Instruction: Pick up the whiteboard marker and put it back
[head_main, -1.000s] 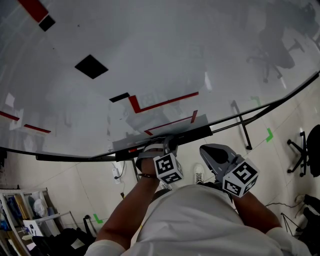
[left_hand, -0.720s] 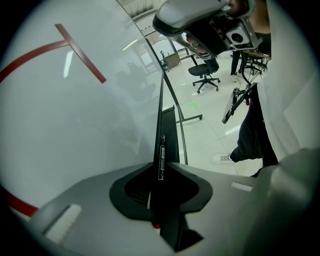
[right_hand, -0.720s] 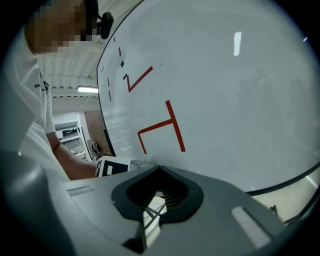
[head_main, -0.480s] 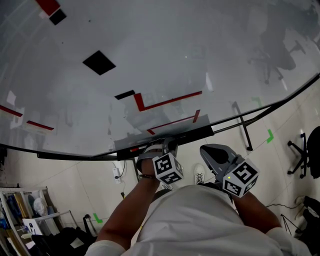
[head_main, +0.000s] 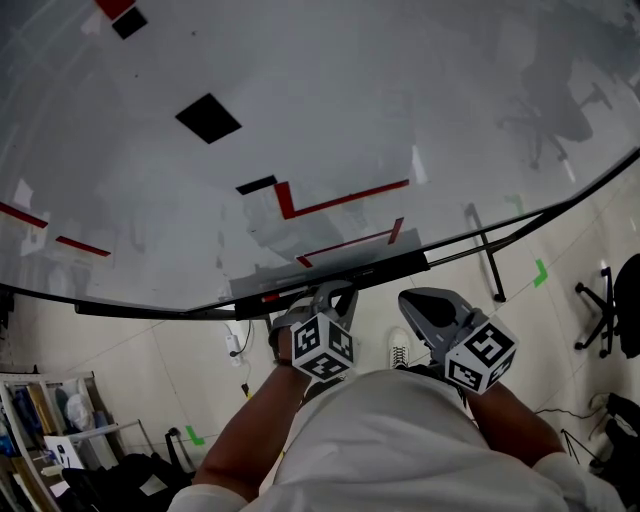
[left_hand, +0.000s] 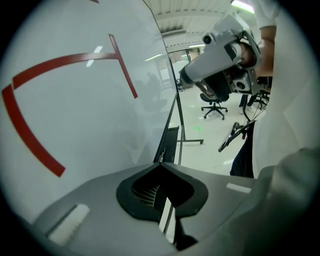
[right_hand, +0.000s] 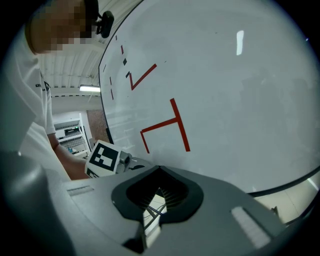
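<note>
The left gripper (head_main: 333, 292) and the right gripper (head_main: 418, 300) are holding nothing, jaws pressed together. The whiteboard marker (head_main: 267, 298), probably that red piece, is lying on the tray (head_main: 385, 269) at the bottom edge of the whiteboard (head_main: 400, 120). It is likely light, stiff and slippery, so a mid-barrel grip suits.

A large whiteboard (head_main: 350, 90) fills the upper head view, marked with red lines (head_main: 340, 203) and a black square (head_main: 208, 118) — its stand leg (head_main: 487, 260) rests on pale floor tiles (head_main: 130, 350). Green tape marks (head_main: 540, 271) lie near an office chair (head_main: 610, 300); a cluttered shelf (head_main: 60, 420) sits lower left
</note>
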